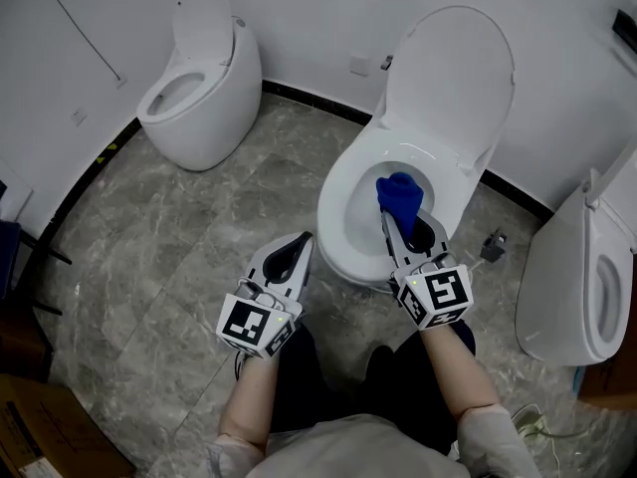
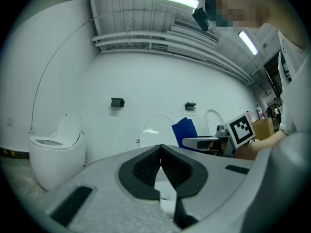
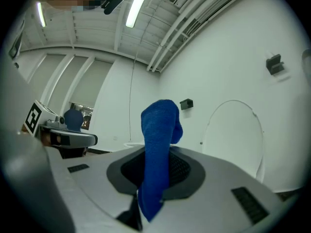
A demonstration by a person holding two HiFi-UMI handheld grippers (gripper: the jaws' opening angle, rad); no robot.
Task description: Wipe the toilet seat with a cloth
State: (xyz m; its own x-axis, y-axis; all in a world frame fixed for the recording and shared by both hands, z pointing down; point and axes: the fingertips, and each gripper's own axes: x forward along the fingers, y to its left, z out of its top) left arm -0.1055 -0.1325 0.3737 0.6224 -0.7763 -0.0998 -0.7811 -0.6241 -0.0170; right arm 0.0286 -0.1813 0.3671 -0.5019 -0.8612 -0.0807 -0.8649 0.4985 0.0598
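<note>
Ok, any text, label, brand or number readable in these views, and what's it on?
No readable text anywhere.
Cubes on the left gripper and right gripper: black-and-white square marker patterns only, no letters or numbers.
Cardboard box at the lower left of the head view: a pale label, too small to read.
Blue cloth and the toilet in front: no print visible.
</note>
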